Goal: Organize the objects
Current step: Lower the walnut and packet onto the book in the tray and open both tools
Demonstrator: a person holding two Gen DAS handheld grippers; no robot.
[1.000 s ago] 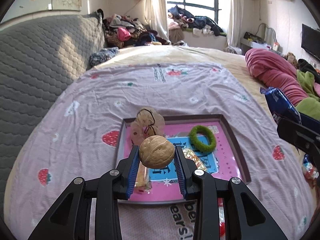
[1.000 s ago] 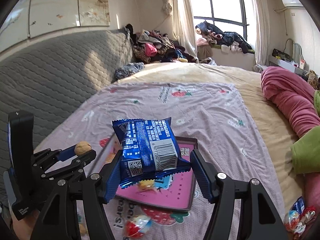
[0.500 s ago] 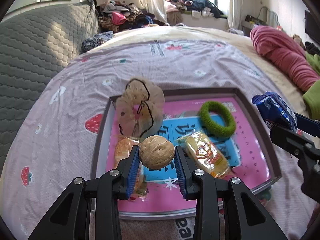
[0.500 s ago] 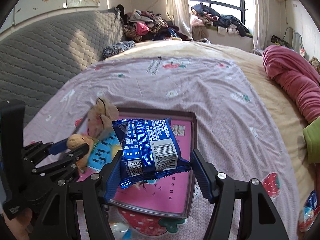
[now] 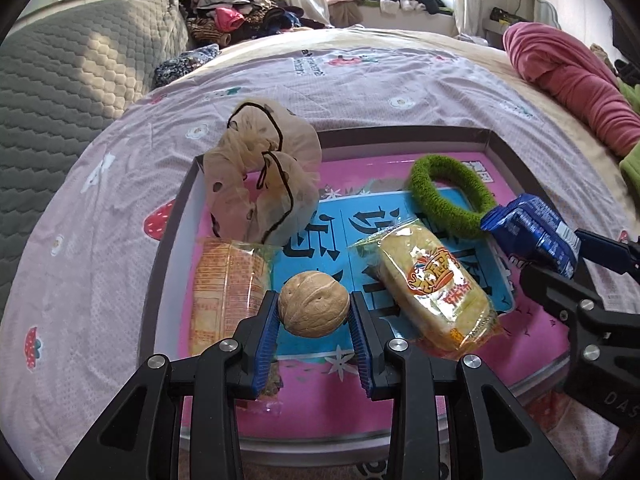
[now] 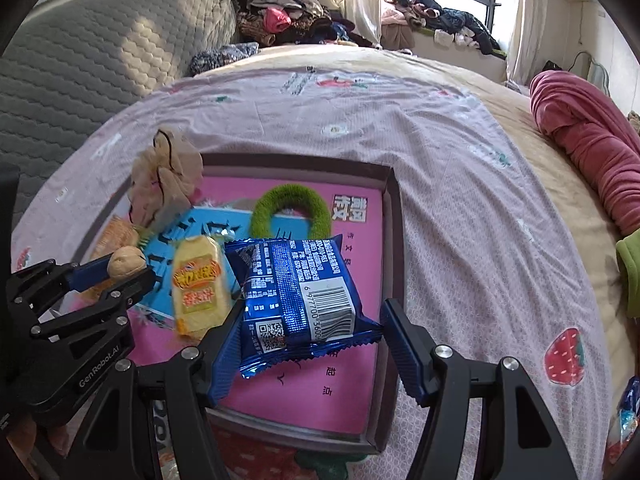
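Note:
My left gripper [image 5: 314, 330] is shut on a walnut [image 5: 313, 309] and holds it over the middle of a pink tray [image 5: 404, 160]. My right gripper [image 6: 306, 344] holds a blue snack packet [image 6: 296, 288] over the tray's right part [image 6: 394, 216]. The walnut [image 6: 126, 262] and left gripper [image 6: 116, 272] show at the left of the right wrist view. The packet [image 5: 532, 236] shows at the right of the left wrist view. In the tray lie a beige scrunchie [image 5: 264, 176], a green hair ring [image 5: 448, 196], a yellow cake packet [image 5: 436, 284] and an orange packet [image 5: 226, 292].
The tray lies on a pink strawberry-print sheet [image 6: 460, 168] on a bed. A grey quilted headboard [image 5: 68, 68] stands at the left. A rolled red blanket [image 6: 580, 136] lies at the right. Small wrapped sweets [image 6: 626, 408] lie near the right edge.
Both grippers have moved forward and down toward the tray. The walnut and the blue packet stay gripped and now hang lower over the tray.

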